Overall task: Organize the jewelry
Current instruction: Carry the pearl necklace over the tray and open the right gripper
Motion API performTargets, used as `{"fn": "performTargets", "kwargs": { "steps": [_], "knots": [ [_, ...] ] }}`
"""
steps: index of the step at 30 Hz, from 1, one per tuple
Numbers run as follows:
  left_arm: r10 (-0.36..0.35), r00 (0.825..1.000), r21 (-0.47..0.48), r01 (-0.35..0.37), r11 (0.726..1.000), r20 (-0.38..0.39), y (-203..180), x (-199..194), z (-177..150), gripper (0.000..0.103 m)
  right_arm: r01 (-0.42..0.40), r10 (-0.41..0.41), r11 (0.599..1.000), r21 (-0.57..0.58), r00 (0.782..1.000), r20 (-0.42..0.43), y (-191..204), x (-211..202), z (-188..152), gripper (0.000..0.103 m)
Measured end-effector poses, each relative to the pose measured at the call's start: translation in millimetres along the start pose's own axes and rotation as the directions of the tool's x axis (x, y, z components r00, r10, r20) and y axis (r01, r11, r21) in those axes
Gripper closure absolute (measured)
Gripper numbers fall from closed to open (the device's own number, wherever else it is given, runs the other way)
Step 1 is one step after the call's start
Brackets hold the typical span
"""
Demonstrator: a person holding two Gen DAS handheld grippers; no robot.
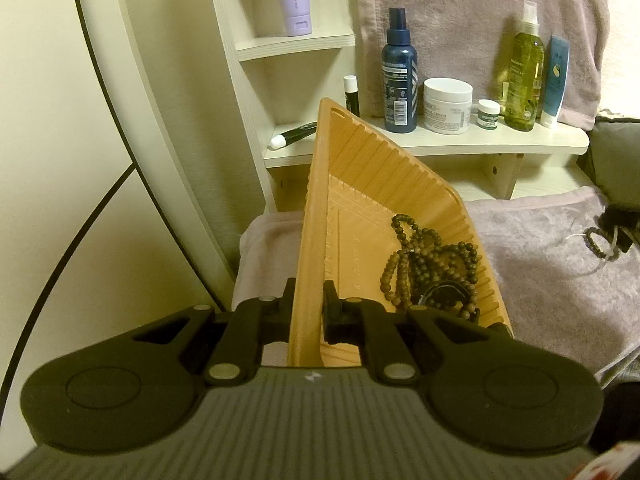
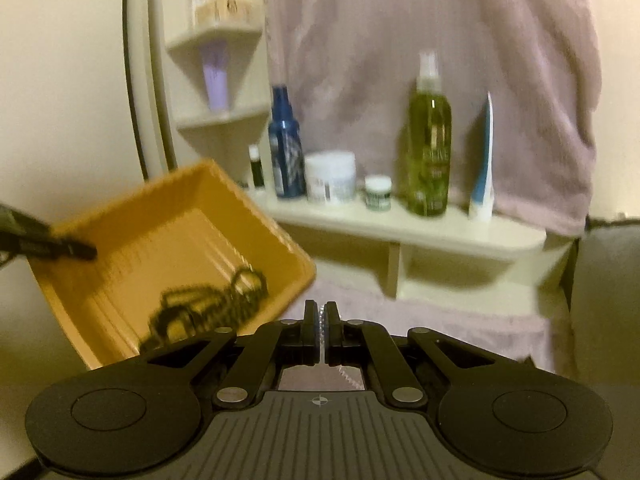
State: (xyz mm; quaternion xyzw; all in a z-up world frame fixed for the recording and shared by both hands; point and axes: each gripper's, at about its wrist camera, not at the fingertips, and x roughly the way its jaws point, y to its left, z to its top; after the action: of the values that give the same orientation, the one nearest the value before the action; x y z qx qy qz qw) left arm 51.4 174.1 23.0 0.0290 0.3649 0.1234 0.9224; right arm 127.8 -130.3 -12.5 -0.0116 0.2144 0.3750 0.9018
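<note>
An orange ribbed tray is held tilted, and my left gripper is shut on its near side wall. Several strands of dark wooden beads lie heaped in its lower corner. In the right wrist view the same tray is at the left with the beads blurred, and a left gripper finger is over its rim. My right gripper is shut on a thin braided bracelet, a bit of which dangles under the pads. That bracelet also shows at the right edge of the left wrist view.
A cream shelf behind the tray carries a blue spray bottle, a white jar, a small jar, a green bottle and a tube. A pink towel covers the surface below.
</note>
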Motion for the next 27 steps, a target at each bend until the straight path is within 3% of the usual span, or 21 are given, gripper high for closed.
{"fn": "performTargets", "kwargs": {
  "steps": [15, 27],
  "knots": [
    [-0.003, 1.000, 0.000, 0.003, 1.000, 0.004, 0, -1, 0, 0.094, -0.067, 0.070, 0.997, -0.025, 0.985, 0.155, 7, -23, 61, 0.101],
    [-0.008, 1.000, 0.003, 0.008, 1.000, 0.004, 1, 0, 1, 0.093, -0.212, 0.229, 0.972, -0.103, 0.953, 0.199, 65, -1, 96, 0.101]
  ]
}}
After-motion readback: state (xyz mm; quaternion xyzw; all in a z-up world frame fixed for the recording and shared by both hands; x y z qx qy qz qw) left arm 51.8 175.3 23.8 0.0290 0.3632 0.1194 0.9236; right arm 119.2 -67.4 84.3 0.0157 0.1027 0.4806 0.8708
